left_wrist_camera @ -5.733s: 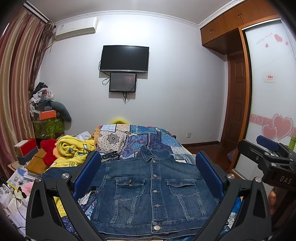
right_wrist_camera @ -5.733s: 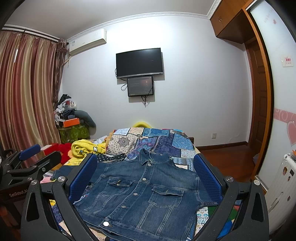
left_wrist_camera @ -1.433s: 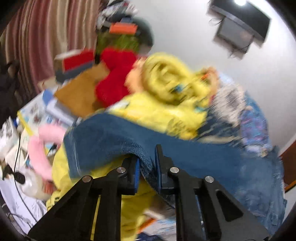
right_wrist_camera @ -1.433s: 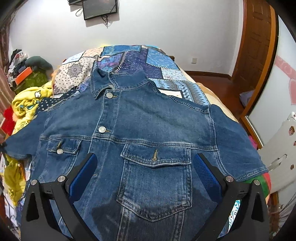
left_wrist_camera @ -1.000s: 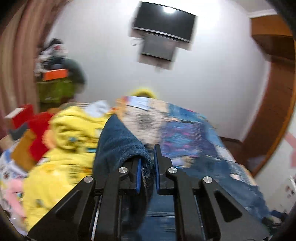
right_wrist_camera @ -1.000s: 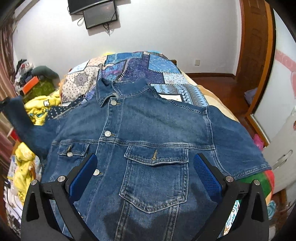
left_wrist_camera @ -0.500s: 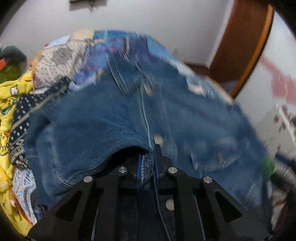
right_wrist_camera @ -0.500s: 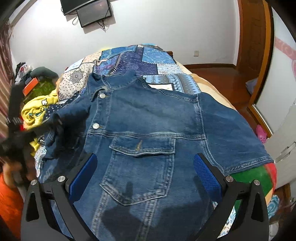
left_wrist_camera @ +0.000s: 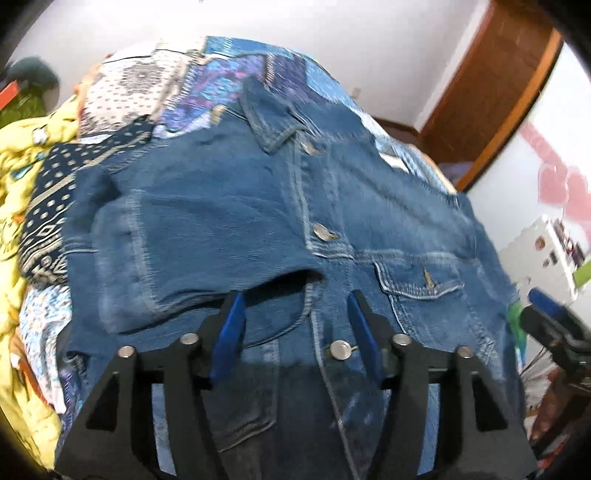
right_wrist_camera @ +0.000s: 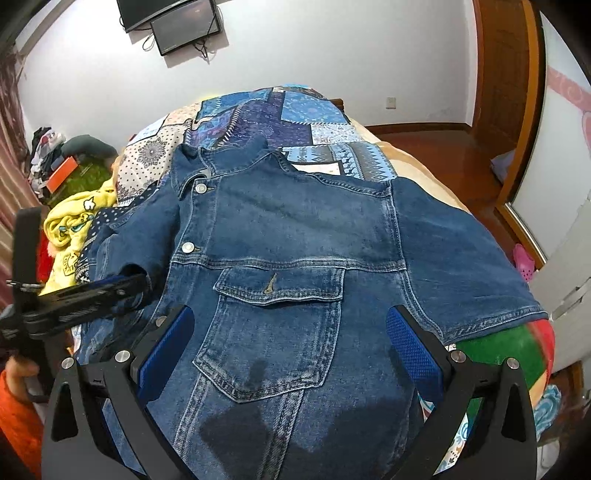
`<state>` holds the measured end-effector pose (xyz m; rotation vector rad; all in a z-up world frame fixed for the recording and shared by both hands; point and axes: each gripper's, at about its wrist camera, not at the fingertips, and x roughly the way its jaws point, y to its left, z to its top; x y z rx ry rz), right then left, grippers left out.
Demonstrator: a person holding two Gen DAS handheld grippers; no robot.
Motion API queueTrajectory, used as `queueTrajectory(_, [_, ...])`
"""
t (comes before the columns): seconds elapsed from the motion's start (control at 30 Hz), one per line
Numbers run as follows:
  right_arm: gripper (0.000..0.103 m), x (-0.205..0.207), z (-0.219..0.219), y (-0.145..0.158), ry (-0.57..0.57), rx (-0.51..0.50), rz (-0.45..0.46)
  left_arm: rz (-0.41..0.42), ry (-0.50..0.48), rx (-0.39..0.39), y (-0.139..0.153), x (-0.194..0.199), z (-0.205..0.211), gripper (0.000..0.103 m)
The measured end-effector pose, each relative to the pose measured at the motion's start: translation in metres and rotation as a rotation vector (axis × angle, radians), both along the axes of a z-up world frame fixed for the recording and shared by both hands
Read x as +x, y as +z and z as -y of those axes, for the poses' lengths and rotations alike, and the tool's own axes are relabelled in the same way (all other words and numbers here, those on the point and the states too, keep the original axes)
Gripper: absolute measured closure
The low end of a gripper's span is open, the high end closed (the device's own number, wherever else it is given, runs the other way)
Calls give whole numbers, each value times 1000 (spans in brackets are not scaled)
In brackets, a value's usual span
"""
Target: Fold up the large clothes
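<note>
The bed is covered by a blue and purple patchwork quilt (right_wrist_camera: 280,118) with white printed panels on its left. It stands in a white-walled room with a dark wall-mounted television (right_wrist_camera: 162,11) above a smaller screen (right_wrist_camera: 188,27). A brown wooden door (right_wrist_camera: 506,70) is at the right, striped curtains (right_wrist_camera: 11,155) hang on the left, and a crumpled yellow printed blanket (right_wrist_camera: 74,218) is heaped just beside the bed.

The one dark blue denim jacket with metal buttons (right_wrist_camera: 295,236) lies face up on the quilt, collar toward the far wall. Its left sleeve (left_wrist_camera: 207,236) is folded across the chest, the cuff ending near the button placket. Its right sleeve (right_wrist_camera: 465,266) lies spread out flat to the side.

Half a second ago the left gripper (left_wrist_camera: 295,306) was pinched on that cuff; now its blue pads stand apart and nothing is between them, the cuff lying just ahead of the tips. The right gripper (right_wrist_camera: 290,325) has stayed spread wide over the lower chest pocket (right_wrist_camera: 273,328), holding nothing.

Counted: one jacket, two grippers, two screens on the wall. The right wrist view shows three buttons on the placket and one flap pocket in plain sight; the left wrist view is too smeared for a firm count.
</note>
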<state>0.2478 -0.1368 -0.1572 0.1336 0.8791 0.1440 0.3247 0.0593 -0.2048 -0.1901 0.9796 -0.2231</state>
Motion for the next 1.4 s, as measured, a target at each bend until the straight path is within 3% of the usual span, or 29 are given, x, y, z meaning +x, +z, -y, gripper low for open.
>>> queueTrajectory(0.2, [0, 1, -3, -3, 3, -5, -5, 29, 175, -129, 7, -7, -62, 27])
queueTrajectory(0.27, [0, 2, -3, -6, 3, -8, -11, -8, 240, -202, -4, -7, -84, 27])
queueTrajectory(0.43, [0, 7, -1, -13, -2, -10, -29, -111, 344, -475, -42, 0, -127, 27])
queueTrajectory(0.67, [0, 13, 5, -20, -21, -7, -51, -202, 404, -632, -74, 13, -142, 27])
queueTrajectory(0.93, [0, 16, 4, -22, -13, -8, -64, -196, 384, -587, -76, 12, -132, 29])
queueTrajectory(0.97, [0, 15, 3, -22, -10, -7, -63, -194, 385, -577, -76, 15, -132, 33])
queueTrajectory(1.03, [0, 13, 0, -19, -4, -8, -57, -175, 389, -489, -70, 24, -129, 58])
queueTrajectory(1.13, [0, 11, -2, -14, 6, -18, -44, -131, 383, -371, -56, 30, -124, 76])
queueTrajectory(1.27, [0, 8, -3, -8, 11, -17, -31, -21, 348, -215, -16, 32, -106, 93])
queueTrajectory(1.4, [0, 5, -3, -2, 15, -8, -16, 126, 289, -120, 37, 34, -80, 95])
